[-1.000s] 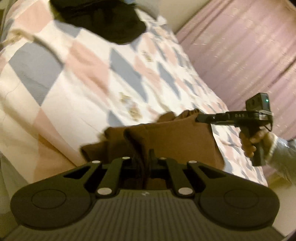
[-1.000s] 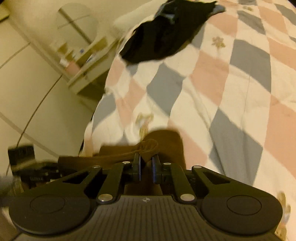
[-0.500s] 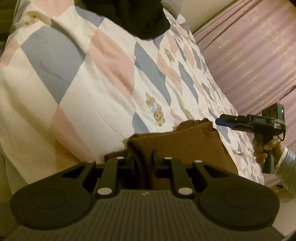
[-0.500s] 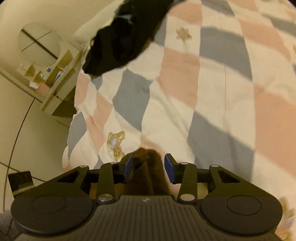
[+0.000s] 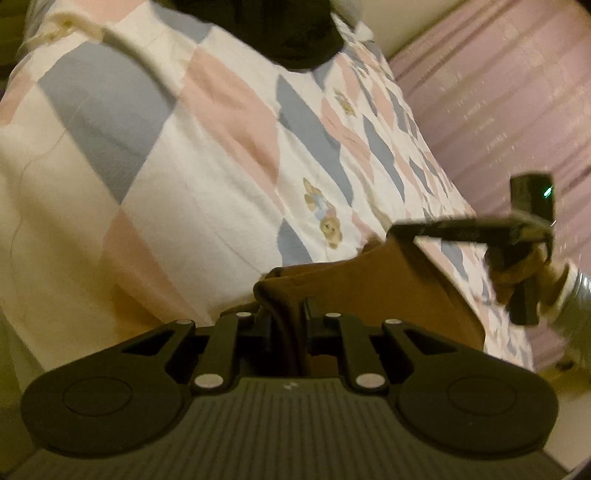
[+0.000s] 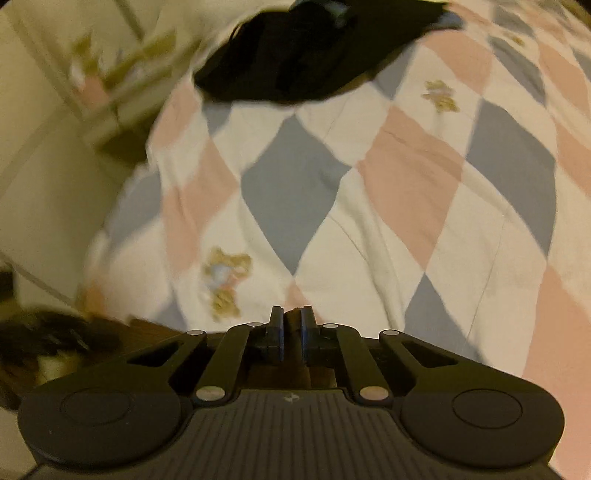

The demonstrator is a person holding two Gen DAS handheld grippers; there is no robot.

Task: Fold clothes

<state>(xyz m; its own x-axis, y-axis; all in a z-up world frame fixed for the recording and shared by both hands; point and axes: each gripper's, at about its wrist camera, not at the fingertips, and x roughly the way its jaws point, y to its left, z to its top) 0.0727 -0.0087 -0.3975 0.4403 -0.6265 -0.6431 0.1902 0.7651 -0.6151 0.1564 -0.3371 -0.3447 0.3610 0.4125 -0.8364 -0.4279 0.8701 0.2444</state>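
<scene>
A folded brown garment (image 5: 369, 288) lies on the near edge of the checked quilt (image 5: 184, 166). My left gripper (image 5: 286, 314) is closing on its near fold, and the pads press the cloth between them. In the left wrist view my right gripper (image 5: 397, 230), held by a hand (image 5: 517, 273), reaches the garment's far corner. In its own view the right gripper (image 6: 291, 314) is closing, almost shut, with a sliver of the brown garment (image 6: 162, 332) pinched between its pads. The picture there is blurred.
A black garment (image 5: 295, 33) lies in a heap at the far end of the quilt (image 6: 406, 184), seen also as the black garment (image 6: 314, 48). A pink curtain (image 5: 498, 110) hangs to the right. A shelf unit (image 6: 122, 85) stands left of the bed.
The right gripper opened around the brown cloth half a second ago and has closed on it again, shifting across the quilt. The left gripper has sunk a little with its fold.
</scene>
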